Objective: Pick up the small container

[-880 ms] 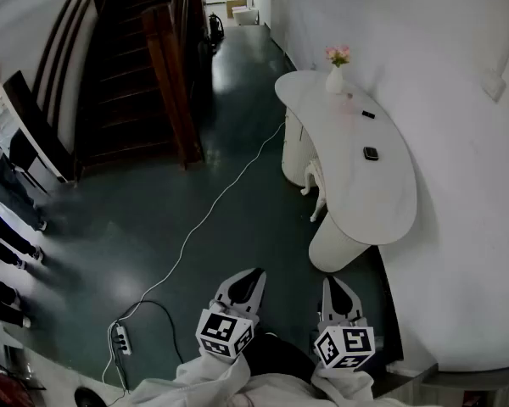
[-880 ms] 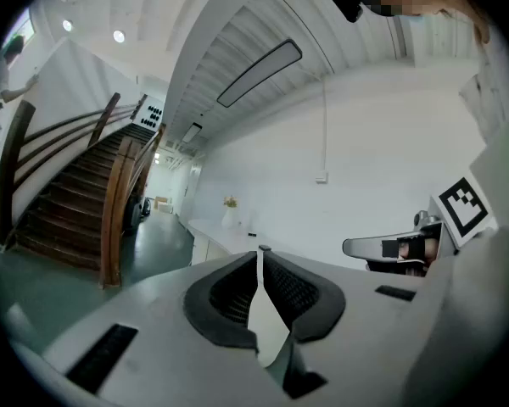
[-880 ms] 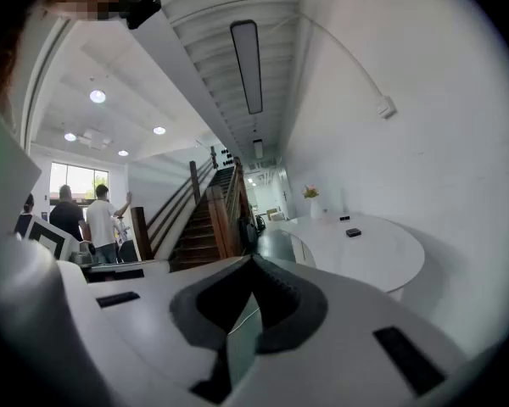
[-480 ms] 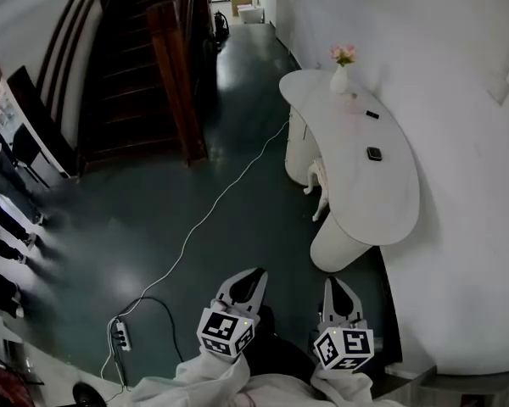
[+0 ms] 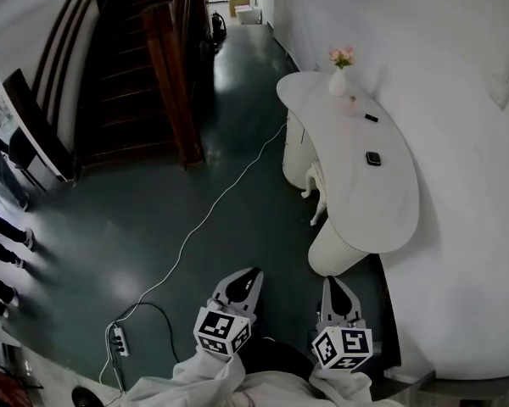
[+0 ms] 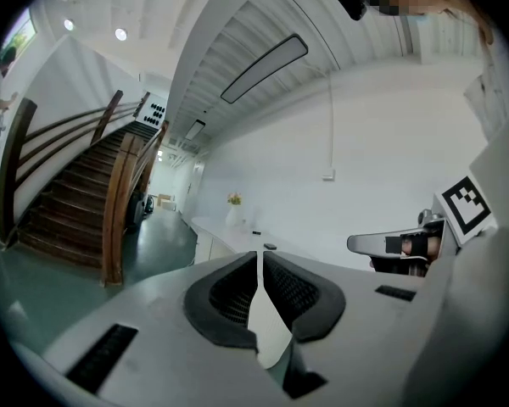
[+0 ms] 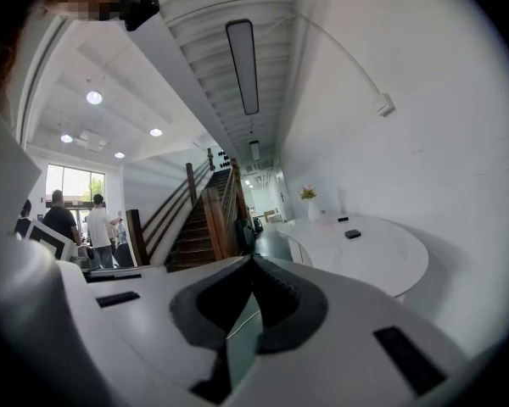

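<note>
The small dark container (image 5: 372, 157) lies on the white curved table (image 5: 382, 210) by the right wall, far ahead of both grippers. It also shows in the right gripper view as a small container (image 7: 352, 234) and, tiny, in the left gripper view (image 6: 270, 246). A second small dark item (image 5: 371, 118) lies further back, near a white vase of pink flowers (image 5: 338, 76). My left gripper (image 5: 253, 275) and right gripper (image 5: 332, 282) hang side by side over the floor at the bottom of the head view. Both are shut with nothing between the jaws (image 6: 260, 255) (image 7: 253, 259).
A dark wooden staircase (image 5: 127, 75) rises at the back left. A white cable (image 5: 208, 214) crosses the dark green floor to a power strip (image 5: 119, 340). People (image 5: 0, 193) stand at the left edge. A white wall (image 5: 458, 100) runs behind the table.
Both grippers keep their place and stay shut. The head view has swayed slightly, and the people at the left edge have shifted.
</note>
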Demonstrator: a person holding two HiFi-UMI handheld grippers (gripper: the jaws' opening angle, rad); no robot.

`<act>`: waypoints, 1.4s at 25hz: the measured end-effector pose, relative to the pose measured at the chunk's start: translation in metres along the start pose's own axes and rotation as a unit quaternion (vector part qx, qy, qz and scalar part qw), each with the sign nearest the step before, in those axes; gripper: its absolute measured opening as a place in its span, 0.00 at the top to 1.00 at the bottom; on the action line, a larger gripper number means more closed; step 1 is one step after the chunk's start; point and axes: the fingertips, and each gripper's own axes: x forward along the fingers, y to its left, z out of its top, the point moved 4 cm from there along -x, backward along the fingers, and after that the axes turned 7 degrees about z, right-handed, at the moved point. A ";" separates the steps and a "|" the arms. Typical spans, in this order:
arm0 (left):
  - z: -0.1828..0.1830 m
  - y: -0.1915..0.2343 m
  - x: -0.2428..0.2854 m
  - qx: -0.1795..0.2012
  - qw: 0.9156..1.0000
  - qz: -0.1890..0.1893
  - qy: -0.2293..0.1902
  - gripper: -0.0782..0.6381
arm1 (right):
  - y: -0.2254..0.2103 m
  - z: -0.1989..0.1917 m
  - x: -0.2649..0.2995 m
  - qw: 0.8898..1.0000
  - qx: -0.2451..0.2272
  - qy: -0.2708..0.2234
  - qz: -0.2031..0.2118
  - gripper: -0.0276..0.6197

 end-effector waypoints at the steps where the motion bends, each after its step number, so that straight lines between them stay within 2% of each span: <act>1: 0.001 0.004 0.005 0.000 1.000 -0.001 0.000 0.85 | -0.001 0.001 0.006 1.000 -0.001 -0.001 0.000 0.88; 6: 0.010 0.023 0.046 -0.001 1.000 -0.006 -0.007 0.85 | -0.018 0.010 0.046 1.000 -0.003 -0.008 -0.007 0.88; 20: 0.065 0.100 0.173 0.000 1.000 -0.024 -0.011 0.85 | -0.062 0.060 0.180 0.999 -0.004 -0.009 -0.041 0.88; 27: 0.080 0.140 0.224 0.007 1.000 -0.026 -0.009 0.85 | -0.070 0.076 0.244 0.999 -0.007 -0.014 -0.041 0.88; 35: 0.084 0.180 0.257 -0.001 1.000 -0.025 -0.002 0.85 | -0.068 0.075 0.306 1.000 -0.004 0.002 -0.031 0.88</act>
